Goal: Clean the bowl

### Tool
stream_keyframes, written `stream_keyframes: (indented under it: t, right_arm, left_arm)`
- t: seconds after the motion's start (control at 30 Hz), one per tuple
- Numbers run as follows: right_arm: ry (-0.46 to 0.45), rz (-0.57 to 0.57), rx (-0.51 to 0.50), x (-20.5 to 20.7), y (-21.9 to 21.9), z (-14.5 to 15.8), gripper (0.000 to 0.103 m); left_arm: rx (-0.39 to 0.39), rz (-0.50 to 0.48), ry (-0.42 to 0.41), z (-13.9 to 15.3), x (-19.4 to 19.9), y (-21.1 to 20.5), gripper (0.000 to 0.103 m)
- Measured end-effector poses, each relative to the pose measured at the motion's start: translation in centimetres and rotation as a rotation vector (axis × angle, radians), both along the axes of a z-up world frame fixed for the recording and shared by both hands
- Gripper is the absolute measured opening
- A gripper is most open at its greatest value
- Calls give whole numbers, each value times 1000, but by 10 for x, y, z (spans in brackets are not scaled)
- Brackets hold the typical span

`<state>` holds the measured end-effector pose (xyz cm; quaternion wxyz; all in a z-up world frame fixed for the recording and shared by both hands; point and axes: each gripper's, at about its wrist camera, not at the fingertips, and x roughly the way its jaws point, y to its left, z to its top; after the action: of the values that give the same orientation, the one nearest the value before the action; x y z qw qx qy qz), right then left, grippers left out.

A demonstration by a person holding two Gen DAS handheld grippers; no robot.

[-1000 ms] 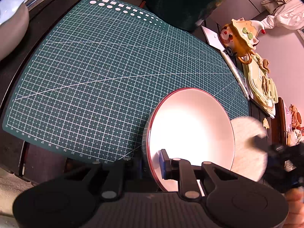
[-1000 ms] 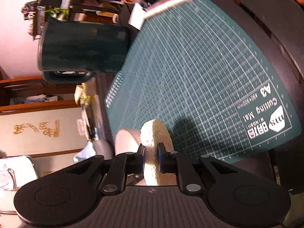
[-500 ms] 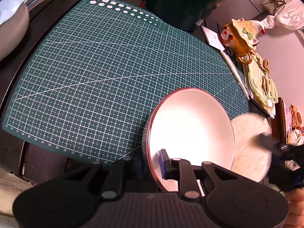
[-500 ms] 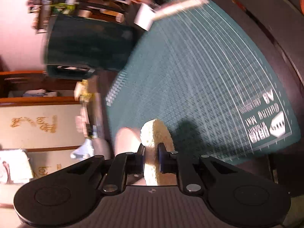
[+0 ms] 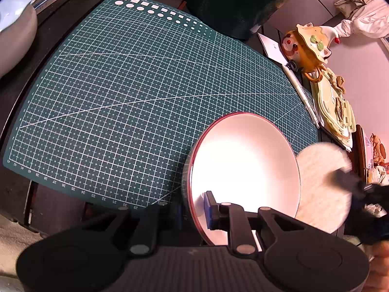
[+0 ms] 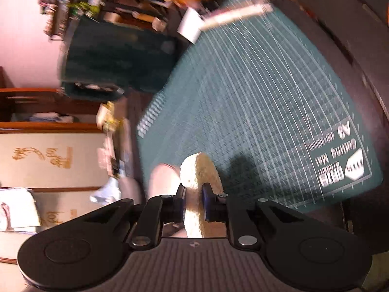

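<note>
cutting mat (image 6: 243, 121) | print: "A3", "Cutting Mat" | edge numbers 29–43

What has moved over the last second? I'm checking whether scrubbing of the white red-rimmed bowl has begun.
The round beige scrubbing pad, clamped in the right gripper, slid a little lower beside the white red-rimmed bowl's outer wall. The left gripper still pinches the rim; bowl and green cutting mat unmoved.

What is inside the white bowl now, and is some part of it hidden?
The bowl looks empty inside: bare white surface. One finger of the left gripper covers its near rim. The round sponge is outside, beside it.
</note>
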<state>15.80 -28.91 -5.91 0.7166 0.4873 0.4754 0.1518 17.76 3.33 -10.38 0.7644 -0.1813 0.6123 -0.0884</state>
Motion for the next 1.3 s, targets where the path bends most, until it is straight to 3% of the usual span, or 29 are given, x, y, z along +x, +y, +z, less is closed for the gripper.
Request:
stream_keyframes:
  t: [0.13, 0.27, 0.33, 0.57, 0.77, 0.93, 1.03, 1.1, 1.17, 1.3]
  right_arm:
    - [-9, -8, 12, 0, -1, -1, 14]
    - [113, 41, -10, 5, 16, -33, 14]
    - [123, 33, -7, 5, 15, -34, 14]
    - [-25, -27, 71, 0, -4, 2, 14]
    - [60, 14, 39, 3, 8, -18, 14]
    - [-22, -35, 52, -1, -10, 6, 14]
    - [-48, -45, -17, -2, -15, 14, 14]
    - [-24, -23, -129, 1, -8, 9, 14]
    - [-2, 7, -172, 4, 1, 1, 14]
    - [18, 51, -125, 1, 7, -10, 14]
  left_arm:
    - [0, 1, -1, 0, -1, 0, 18]
    - [-4, 6, 2, 0, 0, 1, 18]
    - [-2, 5, 1, 1, 0, 0, 18]
    - [1, 4, 0, 1, 1, 0, 18]
    - [-1, 5, -1, 1, 0, 0, 18]
    - [1, 4, -2, 1, -1, 0, 18]
    - [1, 4, -2, 1, -1, 0, 18]
    - [2, 5, -3, 1, -2, 0, 18]
    - [2, 4, -3, 1, -2, -1, 18]
    - [-5, 16, 0, 1, -2, 0, 17]
